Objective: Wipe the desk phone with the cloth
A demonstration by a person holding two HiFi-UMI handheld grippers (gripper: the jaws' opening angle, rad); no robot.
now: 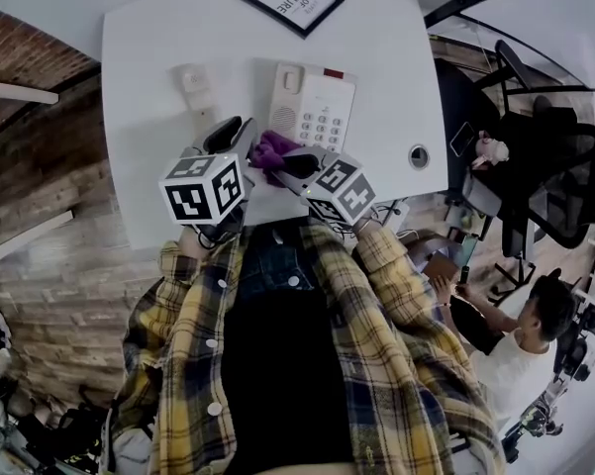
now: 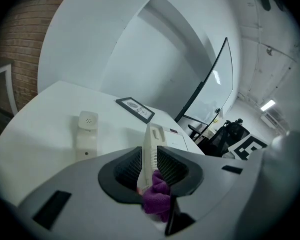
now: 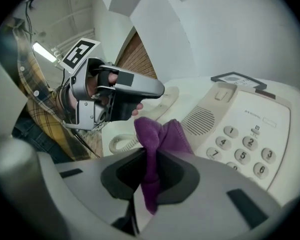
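Cream plastic desk phone [image 1: 317, 112] sits mid-surface [image 1: 148, 166], with its handset [image 1: 195, 85] off and lying to the phone's left. The cloth [image 3: 157, 134] is purple and bunched at the phone's near-left corner. The right gripper [image 3: 150, 156] is clamped on it, a tuft poking out front. The left gripper [image 2: 149, 156] looks closed on that same corner, pinning the phone. Imo the best move is to hold that corner firm, drag the tuft lightly across the cradle and keypad [image 3: 244, 151], and steer clear of the coiled cord [image 3: 122, 143] nearby.
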